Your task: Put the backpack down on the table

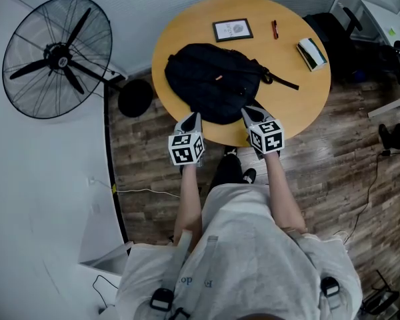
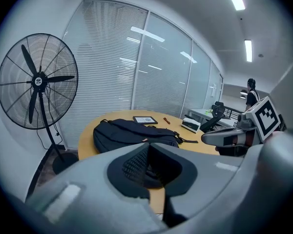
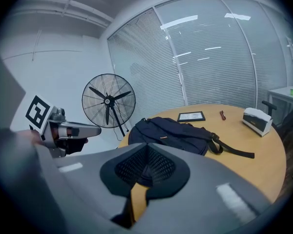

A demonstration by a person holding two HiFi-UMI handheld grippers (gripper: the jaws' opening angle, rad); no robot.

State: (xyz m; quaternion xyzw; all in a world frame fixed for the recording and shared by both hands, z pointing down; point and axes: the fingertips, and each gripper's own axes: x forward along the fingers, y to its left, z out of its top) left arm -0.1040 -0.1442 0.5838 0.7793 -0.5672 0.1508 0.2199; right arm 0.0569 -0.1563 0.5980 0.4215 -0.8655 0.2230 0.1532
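We are seeing a large black pedestal fan [image 1: 58, 57] standing at ten o'clock in the head view, its round base [image 1: 135, 97] sitting on the wood-plank floor [image 1: 347, 139]. At twelve o'clock a dark-framed card [image 1: 233, 29] is lying flat, with a red pen [image 1: 275, 29] just beside it at its three o'clock and a white box [image 1: 312, 53] lying farther out toward one o'clock. We are also noticing a black office chair [image 1: 333, 32] standing at two o'clock and a thin pale cable [image 1: 143, 191] trailing across the floor at eight o'clock.
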